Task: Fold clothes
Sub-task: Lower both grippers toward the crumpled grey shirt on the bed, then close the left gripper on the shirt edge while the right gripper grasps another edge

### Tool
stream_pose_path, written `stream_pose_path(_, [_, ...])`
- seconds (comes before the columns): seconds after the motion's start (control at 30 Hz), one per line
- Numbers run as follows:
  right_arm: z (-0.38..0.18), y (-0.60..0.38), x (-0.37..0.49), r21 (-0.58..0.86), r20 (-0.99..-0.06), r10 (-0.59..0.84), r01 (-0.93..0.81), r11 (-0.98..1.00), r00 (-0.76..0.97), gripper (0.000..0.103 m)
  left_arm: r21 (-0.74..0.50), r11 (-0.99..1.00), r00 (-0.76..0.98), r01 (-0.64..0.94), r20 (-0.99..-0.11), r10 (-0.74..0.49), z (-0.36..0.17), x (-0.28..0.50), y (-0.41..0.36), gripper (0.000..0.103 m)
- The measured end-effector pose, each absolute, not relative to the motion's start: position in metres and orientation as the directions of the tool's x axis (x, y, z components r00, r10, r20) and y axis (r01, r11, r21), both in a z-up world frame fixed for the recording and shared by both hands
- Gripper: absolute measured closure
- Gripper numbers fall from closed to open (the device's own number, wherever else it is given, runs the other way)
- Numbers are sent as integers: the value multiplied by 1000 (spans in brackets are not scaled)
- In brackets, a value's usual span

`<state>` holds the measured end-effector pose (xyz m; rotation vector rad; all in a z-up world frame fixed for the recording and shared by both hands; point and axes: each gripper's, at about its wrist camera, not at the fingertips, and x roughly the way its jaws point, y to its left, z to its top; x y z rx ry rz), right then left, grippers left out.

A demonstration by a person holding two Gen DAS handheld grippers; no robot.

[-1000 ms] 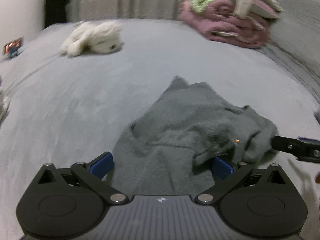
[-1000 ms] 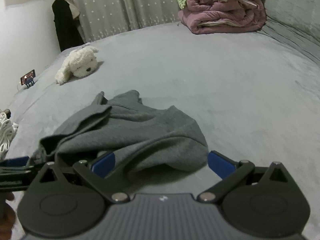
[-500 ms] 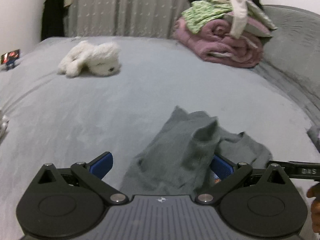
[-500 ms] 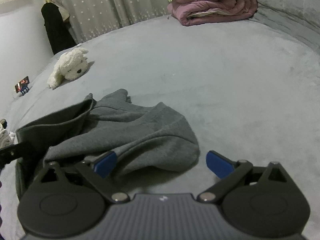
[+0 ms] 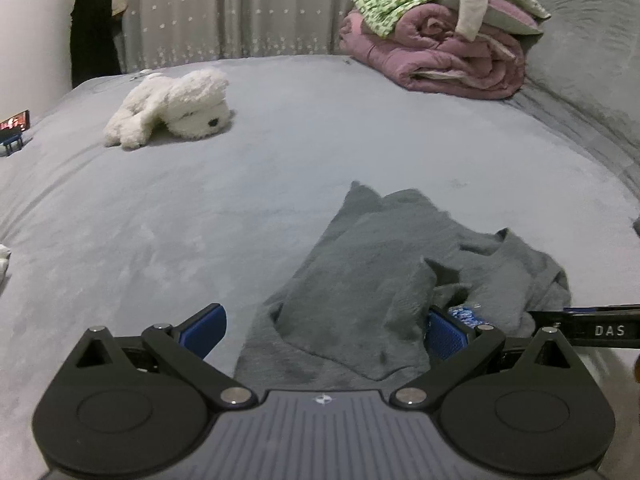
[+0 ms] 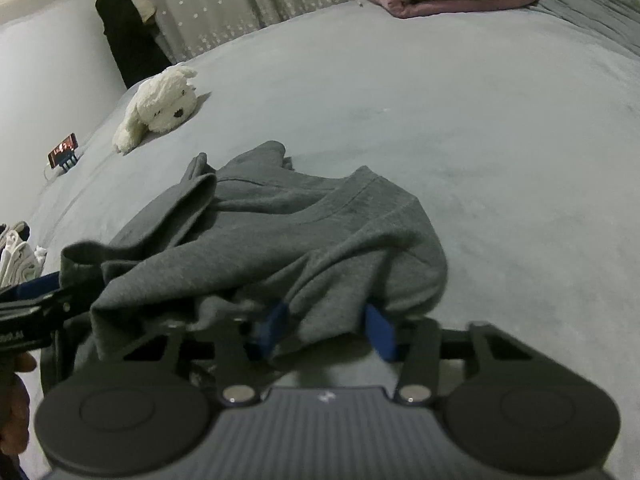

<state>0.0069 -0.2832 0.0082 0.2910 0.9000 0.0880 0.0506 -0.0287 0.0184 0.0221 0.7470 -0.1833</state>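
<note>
A crumpled grey garment (image 5: 380, 264) lies on the grey bed (image 5: 120, 220). My left gripper (image 5: 324, 330) stands open over its near left edge; cloth lies between the fingers and drapes over the right pad (image 5: 444, 332). In the right wrist view the same garment (image 6: 280, 232) is bunched in front of my right gripper (image 6: 326, 320). Its jaws are closing, and a fold of the cloth sits pinched between the blue pads (image 6: 378, 332). The left gripper's finger (image 6: 28, 312) reaches in from the left edge there, with a hand below it.
A white plush dog (image 5: 172, 108) lies at the far left of the bed. A rolled pink quilt (image 5: 440, 56) topped with clothes sits at the back right. A phone on a stand (image 6: 64, 150) and a pale cloth heap (image 6: 16, 252) mark the left edge.
The right gripper's jaws went from wide apart to narrow around the garment's near fold, and the gripper sank closer to the cloth. The left gripper stays open in place.
</note>
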Motion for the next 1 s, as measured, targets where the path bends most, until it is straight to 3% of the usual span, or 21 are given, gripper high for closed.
stream_pose_path(0.13, [13, -283, 4, 270, -743, 185, 35, 962, 643, 89, -19, 984, 729, 175, -669, -143, 17, 48, -29, 1])
stream_pose_path(0.43, [57, -284, -18, 91, -588, 27, 34, 995, 809, 92, -64, 987, 729, 151, -666, -155, 24, 50, -7, 16])
stream_pose_path(0.57, [76, -287, -31, -50, -482, -102, 89, 995, 870, 92, -81, 985, 709, 150, -685, -164, 23, 52, 3, 58])
stream_pose_path(0.7, [76, -302, -29, -19, -508, -110, 117, 993, 854, 92, -111, 981, 702, 159, -686, -191, 25, 50, 10, 78])
stream_pose_path(0.8, [77, -308, -30, -4, -494, -117, 132, 991, 861, 92, -123, 982, 714, 146, -673, -191, 30, 47, 17, 87])
stream_pose_path(1.0, [94, -305, -45, -58, -354, -151, 140, 989, 923, 93, -144, 987, 744, 78, -650, -154, 41, 44, 47, 89])
